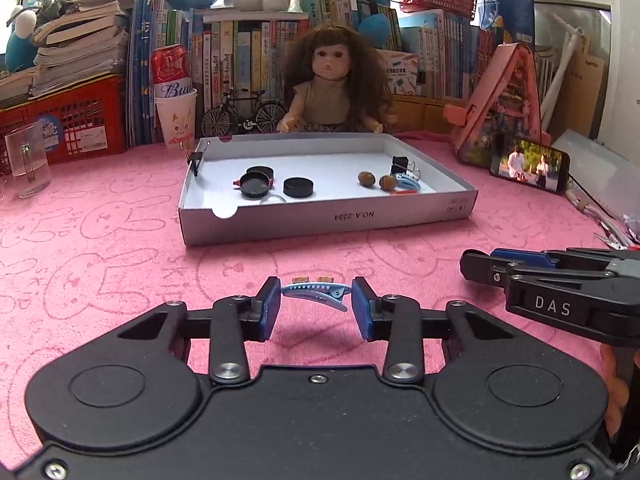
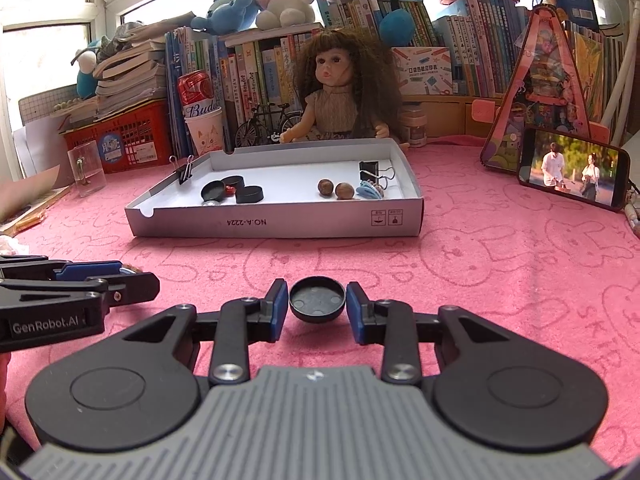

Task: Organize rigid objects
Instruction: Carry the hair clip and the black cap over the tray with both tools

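A shallow white cardboard box (image 1: 328,220) (image 2: 280,226) lies on the pink cloth. It holds black round lids (image 1: 298,187) (image 2: 249,194), two brown nuts (image 1: 366,179) (image 2: 344,191), a blue hair clip (image 1: 408,182) (image 2: 370,191) and binder clips (image 1: 400,165) (image 2: 184,172). My left gripper (image 1: 315,304) is open, its pads either side of a blue toothed hair clip (image 1: 316,291) on the cloth. My right gripper (image 2: 317,306) is open, with a small gap on each side of a black round lid (image 2: 317,299) on the cloth.
A doll (image 1: 334,84) sits behind the box. A phone (image 1: 530,165) (image 2: 572,168) plays video at right. A glass mug (image 1: 27,164), paper cup with can (image 1: 176,120), red basket (image 1: 68,120) and books line the back.
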